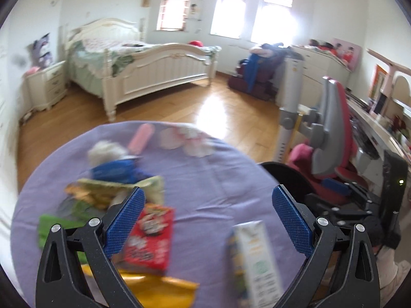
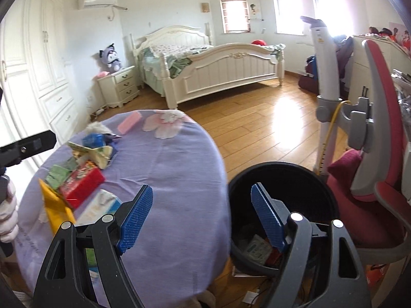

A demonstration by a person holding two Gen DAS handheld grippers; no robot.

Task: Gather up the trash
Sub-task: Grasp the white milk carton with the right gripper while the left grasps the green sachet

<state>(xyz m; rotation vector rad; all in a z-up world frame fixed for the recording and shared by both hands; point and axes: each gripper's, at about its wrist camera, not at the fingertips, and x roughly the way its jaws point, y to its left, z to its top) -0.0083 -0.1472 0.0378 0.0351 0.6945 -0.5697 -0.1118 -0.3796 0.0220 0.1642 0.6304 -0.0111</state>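
Round table (image 2: pixel 164 179), one, under a purple cloth with a flower print at its far edge.

Trash on the cloth, clustered at about 9 o'clock of the tabletop in the right wrist view:
- Red box (image 2: pixel 82 186), one, lying flat, long axis running from 8 toward 2 o'clock.
- Yellow bag (image 2: pixel 55 205), one, flat, at 7 o'clock of the red box.
- Milk carton (image 1: pixel 254 261), one, lying on its side, long axis near 12 to 6 o'clock in the blurred left wrist view.
- Green packets (image 2: pixel 57 175), count unclear.
- Blue wrapper (image 2: pixel 93 140), one, crumpled.
- Pink bar (image 2: pixel 129 122), one, pointing to 2 o'clock.

Black bin (image 2: pixel 280 179), one, on the floor at 3 o'clock of the table, with litter inside.

Left gripper (image 1: pixel 206 218): jaws spread, nothing between them.
Right gripper (image 2: pixel 201 215): jaws spread, empty, over the table edge and bin.
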